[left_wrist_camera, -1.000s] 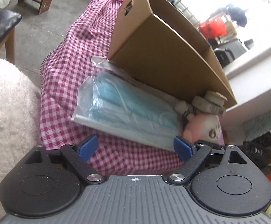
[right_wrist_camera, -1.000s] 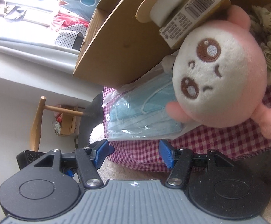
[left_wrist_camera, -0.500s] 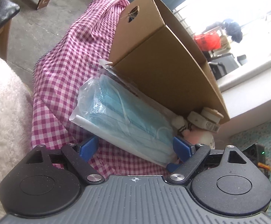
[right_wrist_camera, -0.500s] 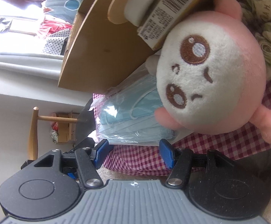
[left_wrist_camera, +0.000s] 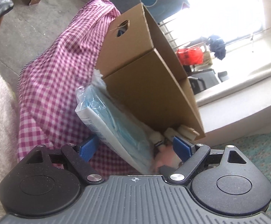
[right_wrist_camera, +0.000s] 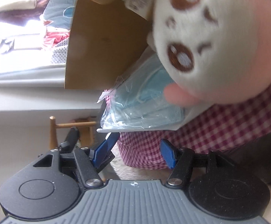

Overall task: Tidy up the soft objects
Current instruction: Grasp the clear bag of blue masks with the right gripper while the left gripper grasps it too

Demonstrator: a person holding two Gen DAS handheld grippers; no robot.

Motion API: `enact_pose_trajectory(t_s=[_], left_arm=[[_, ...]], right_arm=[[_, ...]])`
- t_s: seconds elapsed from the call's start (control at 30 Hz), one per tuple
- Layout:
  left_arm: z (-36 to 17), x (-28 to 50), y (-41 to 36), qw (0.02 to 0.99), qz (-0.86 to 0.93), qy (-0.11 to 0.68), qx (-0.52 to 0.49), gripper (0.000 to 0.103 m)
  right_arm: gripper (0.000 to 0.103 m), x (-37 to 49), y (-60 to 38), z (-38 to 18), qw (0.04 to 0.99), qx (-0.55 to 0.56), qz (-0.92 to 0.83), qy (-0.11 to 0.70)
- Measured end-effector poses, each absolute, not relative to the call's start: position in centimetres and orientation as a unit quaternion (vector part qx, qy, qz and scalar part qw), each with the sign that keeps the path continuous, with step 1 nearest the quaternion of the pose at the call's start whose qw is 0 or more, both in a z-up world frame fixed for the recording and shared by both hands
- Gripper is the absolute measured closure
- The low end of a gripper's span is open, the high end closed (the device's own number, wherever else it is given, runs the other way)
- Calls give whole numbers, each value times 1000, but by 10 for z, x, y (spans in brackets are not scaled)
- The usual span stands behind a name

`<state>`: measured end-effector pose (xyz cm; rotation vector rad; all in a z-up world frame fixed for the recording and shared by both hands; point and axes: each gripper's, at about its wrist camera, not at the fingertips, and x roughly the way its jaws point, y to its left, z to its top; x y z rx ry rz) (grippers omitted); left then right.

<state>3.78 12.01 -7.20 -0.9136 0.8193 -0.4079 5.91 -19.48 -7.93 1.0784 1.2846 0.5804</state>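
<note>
Both grippers have closed in on the mask packet [left_wrist_camera: 115, 119] since a second ago, and the plush now fills the right wrist's view. Left of the cardboard box [left_wrist_camera: 146, 74], pink checked cloth [left_wrist_camera: 53, 71] drapes down. Against the box's front leans the packet, clear plastic over pale blue masks. The left gripper [left_wrist_camera: 134, 147] has its jaws spread wide, the packet's lower end between them, pads apparently clear of it. At the box's right end sits the pink-and-white plush [right_wrist_camera: 219, 43], brown-eyed; the right gripper [right_wrist_camera: 138, 150] below has its jaws apart, empty.

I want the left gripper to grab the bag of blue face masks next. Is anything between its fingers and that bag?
Nothing visible. The left gripper is open, and the mask bag already reaches down between its fingers on the checked cloth. The cardboard box lies behind the bag, and the pink plush toy sits beside it.
</note>
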Motion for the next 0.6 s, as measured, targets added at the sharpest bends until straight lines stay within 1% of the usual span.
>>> enact_pose_trajectory(t_s=[0.13, 0.3, 0.4, 0.47, 0.53, 0.57, 0.6], left_arm=[[-65, 42, 120, 797, -198, 371, -434, 16], [-62, 46, 119, 797, -204, 357, -442, 16], [-63, 50, 118, 797, -205, 354, -445, 16], [-62, 49, 117, 798, -207, 352, -444, 16], [-62, 49, 117, 801, -204, 351, -440, 17], [-63, 50, 116, 803, -201, 352, -437, 20], [-65, 52, 115, 804, -196, 356, -435, 24]], right_arm=[[38, 62, -197, -98, 597, 541, 244, 540], [36, 59, -196, -117, 554, 637, 229, 484], [36, 61, -192, -123, 543, 661, 221, 468], [38, 62, -188, -121, 554, 657, 216, 464], [45, 64, -187, -116, 571, 645, 209, 463], [47, 64, -186, -116, 575, 642, 207, 463], [51, 64, -186, -116, 577, 641, 204, 464]])
